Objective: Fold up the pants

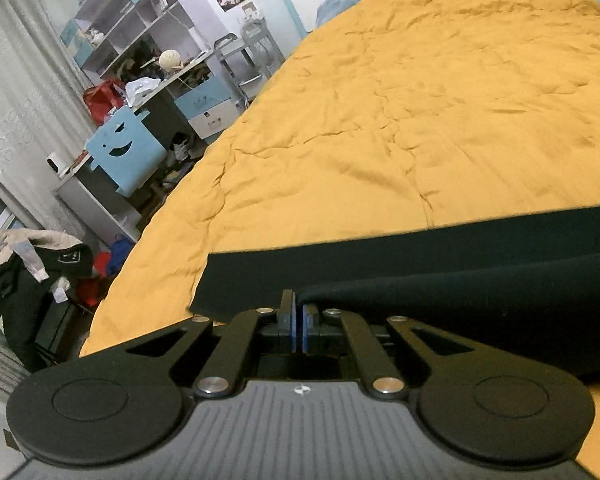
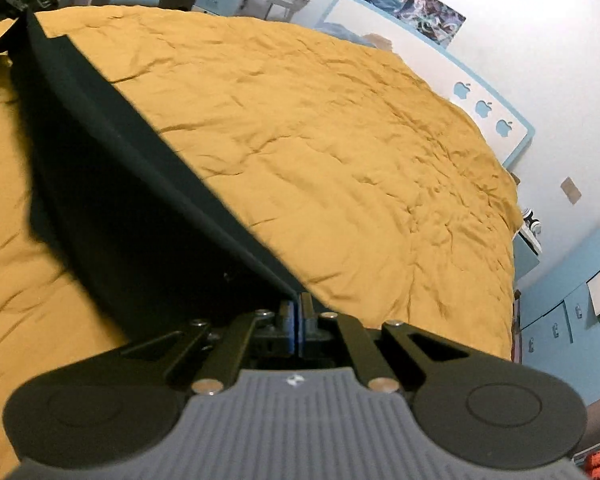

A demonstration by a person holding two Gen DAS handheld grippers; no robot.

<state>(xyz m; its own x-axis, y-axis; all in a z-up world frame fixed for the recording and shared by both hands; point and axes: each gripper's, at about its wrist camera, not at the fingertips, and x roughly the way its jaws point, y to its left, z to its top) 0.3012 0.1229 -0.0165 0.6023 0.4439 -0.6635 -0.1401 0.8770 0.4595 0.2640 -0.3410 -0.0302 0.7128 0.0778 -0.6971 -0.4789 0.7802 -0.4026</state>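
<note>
The black pants (image 1: 440, 264) stretch across the near part of the yellow bedspread (image 1: 420, 112). My left gripper (image 1: 299, 312) is shut on the near edge of the pants, with a fold of cloth rising from the jaws to the right. In the right wrist view the pants (image 2: 112, 184) run as a taut dark band from my right gripper (image 2: 296, 312) up to the far left. The right gripper is shut on the pants' edge and holds it lifted above the bedspread (image 2: 320, 140).
A cluttered desk and shelves (image 1: 140, 80) stand left of the bed, with a blue smiley-face panel (image 1: 124, 148) and a chair heaped with clothes (image 1: 24, 280). A white and blue headboard (image 2: 440, 80) and blue cabinets (image 2: 560, 312) line the right wall.
</note>
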